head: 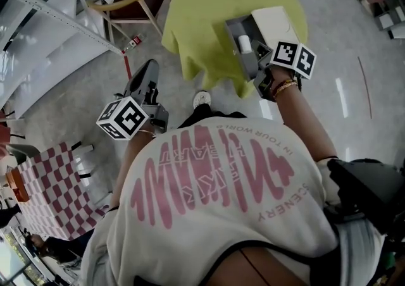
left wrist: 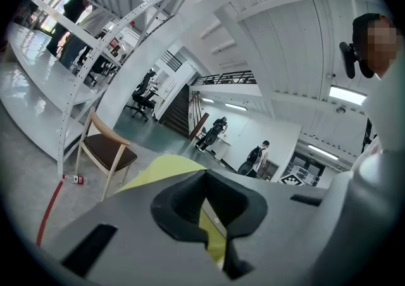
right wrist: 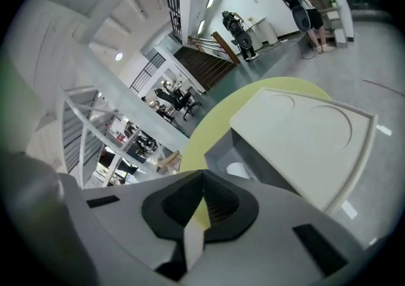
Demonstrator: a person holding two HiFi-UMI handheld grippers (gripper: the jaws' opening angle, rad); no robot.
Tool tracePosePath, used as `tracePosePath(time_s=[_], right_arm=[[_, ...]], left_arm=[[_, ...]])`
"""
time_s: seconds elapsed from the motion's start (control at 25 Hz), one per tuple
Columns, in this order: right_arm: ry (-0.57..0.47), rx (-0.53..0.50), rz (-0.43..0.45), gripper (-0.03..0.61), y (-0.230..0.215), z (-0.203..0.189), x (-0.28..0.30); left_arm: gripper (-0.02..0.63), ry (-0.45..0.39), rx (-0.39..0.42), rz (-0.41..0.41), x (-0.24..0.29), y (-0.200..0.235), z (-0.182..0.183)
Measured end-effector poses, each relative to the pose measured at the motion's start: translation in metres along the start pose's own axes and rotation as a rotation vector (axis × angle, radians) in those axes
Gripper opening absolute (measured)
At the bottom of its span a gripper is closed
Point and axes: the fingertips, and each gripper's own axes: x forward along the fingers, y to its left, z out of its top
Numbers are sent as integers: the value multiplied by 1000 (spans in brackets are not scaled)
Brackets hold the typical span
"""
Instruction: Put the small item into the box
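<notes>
Tabletop (head: pixel 202 0) bears box (head: pixel 233 29), small item (head: pixel 244 43) inside; left hand-held gripper (head: pixel 149 68), right hand-held gripper (head: pixel 258 55) closed, empty. Best withdraw clear of the lid (head: pixel 273 24).

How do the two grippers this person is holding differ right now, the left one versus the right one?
The right gripper hangs over the yellow-green table, at the open box; the left gripper is off the table, over the floor. The right gripper tilts down towards the box; the left gripper points more level, out across the room. Both have jaws together, holding nothing.
</notes>
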Motion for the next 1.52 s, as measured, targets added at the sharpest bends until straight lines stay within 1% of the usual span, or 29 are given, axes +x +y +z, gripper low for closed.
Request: tracePosePath(time_s=[0.12, 0.32, 0.4, 0.48, 0.6, 0.8, 0.92, 1.08, 1.24, 1.4, 1.52], right_arm=[[-72, 54, 97, 6, 17, 12, -14], [-191, 111, 298, 6, 47, 42, -37], [-232, 94, 358, 6, 60, 53, -48], [-276, 37, 380, 6, 74, 62, -62], [-336, -85, 338, 6, 82, 76, -79], [-406, -280, 195, 6, 74, 92, -96], [-414, -366, 114, 6, 66, 88, -100], [-398, -465, 21, 6, 49, 84, -101], [-387, -501, -37, 6, 37, 83, -103], [-378, -515, -61, 6, 37, 81, -104], [-375, -509, -66, 6, 24, 86, -104]], left_arm=[[8, -11, 10, -32, 3, -12, 7], [8, -33, 13, -93, 17, -35, 20], [6, -49, 9, -121, 22, -44, 27], [8, -66, 6, -147, 24, -51, 34], [8, -84, 14, -160, 32, -58, 44], [8, -95, 59, -163, 48, -68, 54], [8, -84, 91, -169, 51, -72, 51], [8, -58, 127, -168, 59, -76, 40], [8, -43, 118, -169, 64, -75, 34], [8, -40, 106, -170, 62, -70, 36], [8, -37, 111, -172, 73, -74, 31]])
